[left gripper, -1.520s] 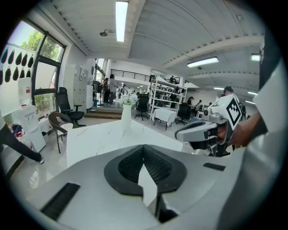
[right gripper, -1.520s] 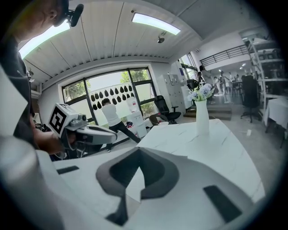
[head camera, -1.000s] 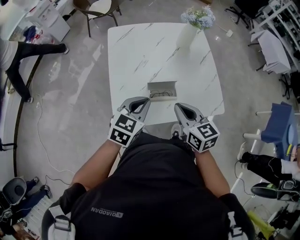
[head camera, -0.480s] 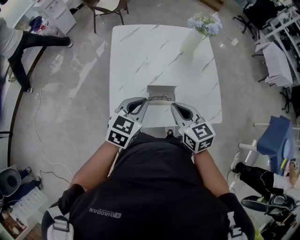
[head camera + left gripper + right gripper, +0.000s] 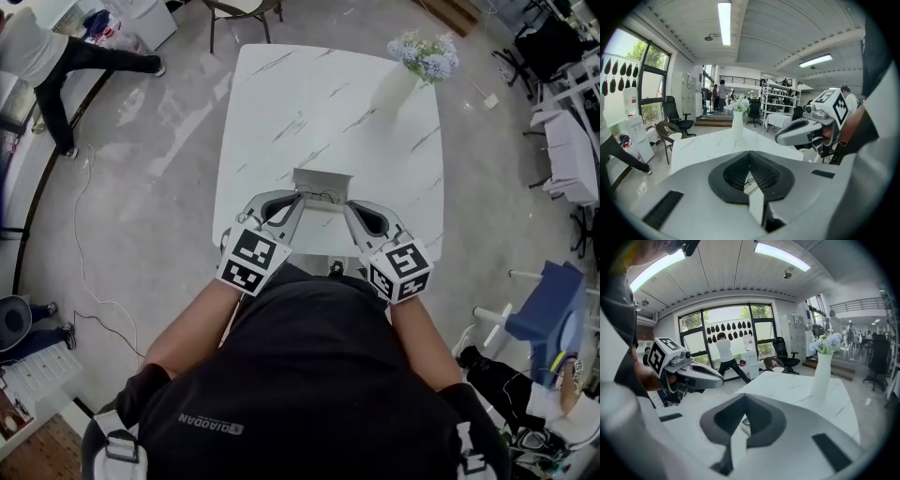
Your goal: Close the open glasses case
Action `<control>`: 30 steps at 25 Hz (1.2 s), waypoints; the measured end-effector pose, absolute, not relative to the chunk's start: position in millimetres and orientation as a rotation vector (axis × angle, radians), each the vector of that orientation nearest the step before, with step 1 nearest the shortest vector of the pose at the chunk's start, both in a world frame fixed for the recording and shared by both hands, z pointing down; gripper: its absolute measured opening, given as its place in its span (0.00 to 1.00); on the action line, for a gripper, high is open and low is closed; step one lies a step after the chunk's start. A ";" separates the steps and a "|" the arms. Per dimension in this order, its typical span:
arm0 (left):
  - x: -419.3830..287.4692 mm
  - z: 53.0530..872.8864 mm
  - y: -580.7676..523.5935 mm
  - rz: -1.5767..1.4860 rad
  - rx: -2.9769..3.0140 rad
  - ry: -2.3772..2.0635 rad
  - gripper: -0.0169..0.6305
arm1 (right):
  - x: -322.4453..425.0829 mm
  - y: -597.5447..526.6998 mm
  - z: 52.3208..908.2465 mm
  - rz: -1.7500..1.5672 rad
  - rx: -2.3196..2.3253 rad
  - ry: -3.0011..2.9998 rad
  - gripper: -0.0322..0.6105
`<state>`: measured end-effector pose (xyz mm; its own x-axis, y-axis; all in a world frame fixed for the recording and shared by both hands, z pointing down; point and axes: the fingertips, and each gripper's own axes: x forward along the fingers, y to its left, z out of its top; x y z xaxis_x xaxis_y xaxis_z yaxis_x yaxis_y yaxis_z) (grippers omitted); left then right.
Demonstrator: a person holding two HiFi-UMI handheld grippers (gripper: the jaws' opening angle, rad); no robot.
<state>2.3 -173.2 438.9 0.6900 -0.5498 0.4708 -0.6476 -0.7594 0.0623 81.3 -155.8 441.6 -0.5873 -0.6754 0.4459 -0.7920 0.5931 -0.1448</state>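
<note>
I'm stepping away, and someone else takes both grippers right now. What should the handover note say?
Left gripper: fingers shut, holding nothing, tip at the near left corner of the glasses case.
Right gripper: fingers shut, holding nothing, tip at the case's near right corner.
Case: open with its lid standing up, close to the near edge of the table, between the two tips. Whether either tip touches it cannot be told.
Done: both grippers are at the case; the lid is not yet down.
Left: fold the lid down until the case is closed.
</note>
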 end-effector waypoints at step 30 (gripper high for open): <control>23.7 432.5 -181.5 0.683 2.679 -0.999 0.03 | 107.4 -166.0 441.9 0.515 1.231 -2.544 0.05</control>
